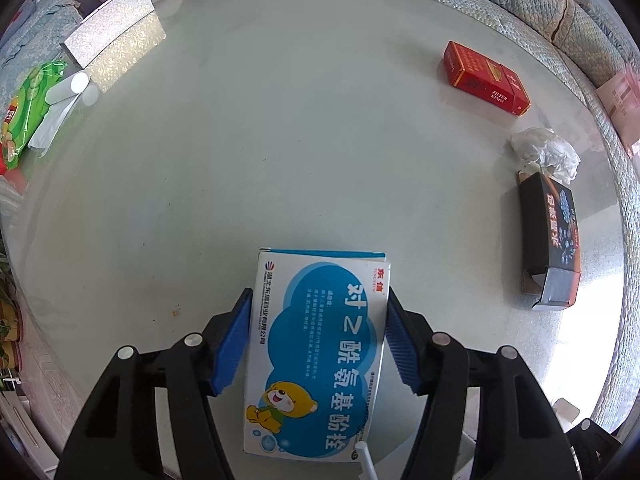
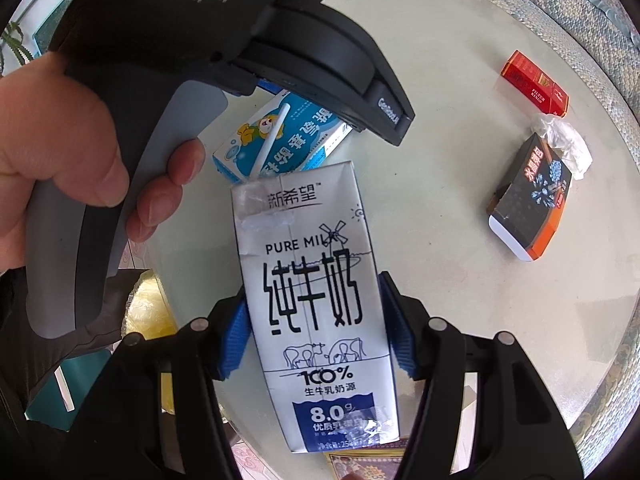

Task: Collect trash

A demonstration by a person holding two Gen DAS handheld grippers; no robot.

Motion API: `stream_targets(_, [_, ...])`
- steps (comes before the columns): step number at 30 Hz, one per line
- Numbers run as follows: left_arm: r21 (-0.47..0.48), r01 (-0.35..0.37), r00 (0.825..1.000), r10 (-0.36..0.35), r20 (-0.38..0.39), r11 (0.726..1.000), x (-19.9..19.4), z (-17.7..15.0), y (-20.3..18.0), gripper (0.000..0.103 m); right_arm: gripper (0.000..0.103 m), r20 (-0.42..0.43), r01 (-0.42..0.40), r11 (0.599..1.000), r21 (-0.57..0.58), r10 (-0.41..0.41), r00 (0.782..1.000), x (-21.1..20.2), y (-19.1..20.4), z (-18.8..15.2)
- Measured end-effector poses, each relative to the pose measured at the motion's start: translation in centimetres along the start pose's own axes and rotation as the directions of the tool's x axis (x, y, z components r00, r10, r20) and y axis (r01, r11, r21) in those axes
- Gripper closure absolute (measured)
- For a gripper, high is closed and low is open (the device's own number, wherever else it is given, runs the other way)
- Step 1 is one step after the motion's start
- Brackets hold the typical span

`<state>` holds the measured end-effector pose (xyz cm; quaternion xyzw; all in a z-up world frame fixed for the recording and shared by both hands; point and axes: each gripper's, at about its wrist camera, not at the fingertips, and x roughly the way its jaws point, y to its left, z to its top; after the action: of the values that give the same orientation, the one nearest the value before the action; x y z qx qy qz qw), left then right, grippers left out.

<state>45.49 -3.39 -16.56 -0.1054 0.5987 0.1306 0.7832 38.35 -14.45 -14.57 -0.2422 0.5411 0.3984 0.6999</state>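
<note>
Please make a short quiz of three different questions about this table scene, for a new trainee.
1. True or false: the right hand-held gripper holds the white milk carton with black lettering.
2. Multiple choice: what lies between the blue pads of the left hand-held gripper? A) a green snack bag B) the white and blue medicine box with a yellow bear C) a red cigarette pack
3. Fill in: the crumpled white plastic wrap lies between the red cigarette pack and the ___ carton with blue print.

Key: 1 true; 2 B; 3 black.
</note>
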Motion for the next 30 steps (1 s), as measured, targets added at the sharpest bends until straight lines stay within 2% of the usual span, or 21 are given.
stream_targets(9, [0.026,-0.011,0.999,0.01,0.039,1.0,-1.5,1.5,1.3,0.042,0.045,0.012,0.026,0.999,0.036,-0.026,1.0,-0.7,0.0,-0.1])
stream_targets(17, [0.051,-0.015,0.995,0.009,0.104,0.999,-4.6,3.5,3.4,0.042,0.045,0.046,0.061,0.993,0.102,-0.066,0.997,-3.2,-0.4,0.1])
stream_targets(21, [0.096,-0.002,0.993,-0.009,0.115,0.995,-5.9,4.1,3.9,0.042,0.045,0.08,0.087,0.984,0.157,-0.1,0.992,-5.0,-0.7,0.0])
stream_targets(26, [0.169,0.009,0.993,-0.029,0.118,0.986,-7.8,3.9,4.3,0.042,0.045,0.081,0.11,0.959,0.261,-0.136,0.987,-6.8,-0.8,-0.1])
stream_targets(30, [0.221,0.0,0.992,-0.028,0.125,0.975,-9.2,3.5,4.5,0.042,0.045,0.067,0.113,0.903,0.414,-0.154,0.986,-8.1,-1.5,0.2])
